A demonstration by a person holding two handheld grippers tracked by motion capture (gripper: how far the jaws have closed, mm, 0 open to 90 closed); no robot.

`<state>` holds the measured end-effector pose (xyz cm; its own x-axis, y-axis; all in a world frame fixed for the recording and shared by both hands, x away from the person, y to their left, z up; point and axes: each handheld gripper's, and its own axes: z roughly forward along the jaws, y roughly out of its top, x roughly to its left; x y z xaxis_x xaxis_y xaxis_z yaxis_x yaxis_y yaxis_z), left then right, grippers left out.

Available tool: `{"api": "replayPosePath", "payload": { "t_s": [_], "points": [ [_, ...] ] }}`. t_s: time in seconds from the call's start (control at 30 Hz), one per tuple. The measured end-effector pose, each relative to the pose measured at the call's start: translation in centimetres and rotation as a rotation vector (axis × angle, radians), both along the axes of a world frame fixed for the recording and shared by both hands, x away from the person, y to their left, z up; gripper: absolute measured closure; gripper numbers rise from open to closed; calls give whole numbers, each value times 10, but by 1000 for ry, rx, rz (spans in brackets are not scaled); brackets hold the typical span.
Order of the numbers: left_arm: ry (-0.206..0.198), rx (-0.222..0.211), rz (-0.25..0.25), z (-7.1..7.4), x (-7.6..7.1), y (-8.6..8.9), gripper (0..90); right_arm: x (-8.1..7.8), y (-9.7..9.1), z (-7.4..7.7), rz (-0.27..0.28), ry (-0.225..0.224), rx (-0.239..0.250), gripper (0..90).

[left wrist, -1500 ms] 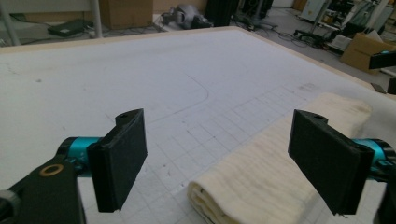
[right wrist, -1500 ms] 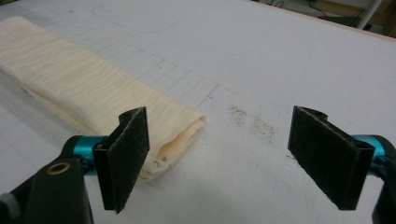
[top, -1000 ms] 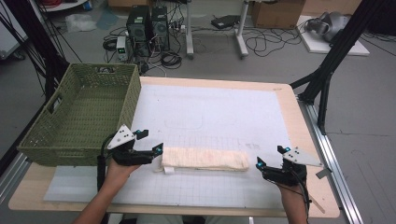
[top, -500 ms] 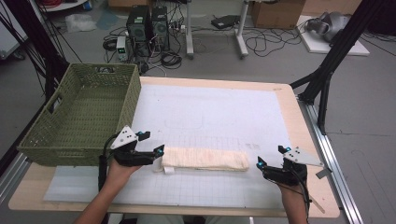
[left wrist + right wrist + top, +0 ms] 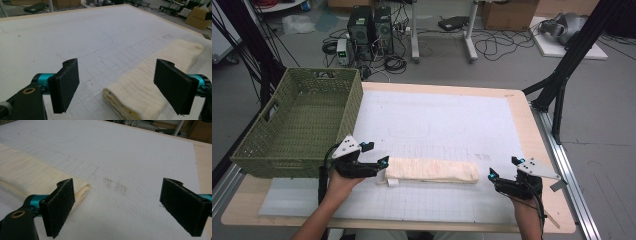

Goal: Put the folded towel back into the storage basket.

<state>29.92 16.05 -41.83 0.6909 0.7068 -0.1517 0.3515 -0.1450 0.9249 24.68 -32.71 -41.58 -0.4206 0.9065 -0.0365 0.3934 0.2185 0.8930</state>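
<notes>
Lab floor behind was cluttered: a computer tower, loose cables, cardboard boxes. The wooden worktop carried a white gridded mat over most of its top. A green woven basket sat at the far-left part of the worktop, its near wall just beside the left claw.

A folded cream towel lay flat on the mat near the front edge, long side running left to right, between the two claws.

The left claw was held low at the towel's left end, jaws spread wide, nothing between the pads. In the left gripper view the towel end sat between and below the jaws, closer to the right one; layered folds showed at that end. Touch between jaw and cloth: could not tell.

The right claw was low over the mat just off the towel's right end, a small gap between them in the high view. Jaws also wide apart, holding nothing. In the right gripper view the towel end lay by the left jaw, bare mat with a few dark specks between the jaws.

Both forearms came in from the near edge, one hand on each gripper.
</notes>
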Motion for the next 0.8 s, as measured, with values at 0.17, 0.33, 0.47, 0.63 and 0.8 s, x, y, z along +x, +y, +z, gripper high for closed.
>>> {"api": "replayPosePath", "payload": {
  "t_s": [0.17, 0.33, 0.47, 0.63, 0.8],
  "points": [
    [18, -5, 22, 1, -1, 0, 193, 1, 1, -1, 11, 3, -3, 120],
    [48, 17, 26, -2, 0, -4, 197, 1, -1, -2, 13, 5, -4, 120],
    [80, 35, 30, -5, 1, -4, 239, 1, -1, -2, 12, 12, 4, 120],
    [137, 65, 4, -13, 2, -6, 304, 1, 1, -3, 17, 16, 0, 120],
    [183, 99, -9, -19, 3, -10, 350, 3, 2, -4, 25, 21, -5, 120]
  ]
}}
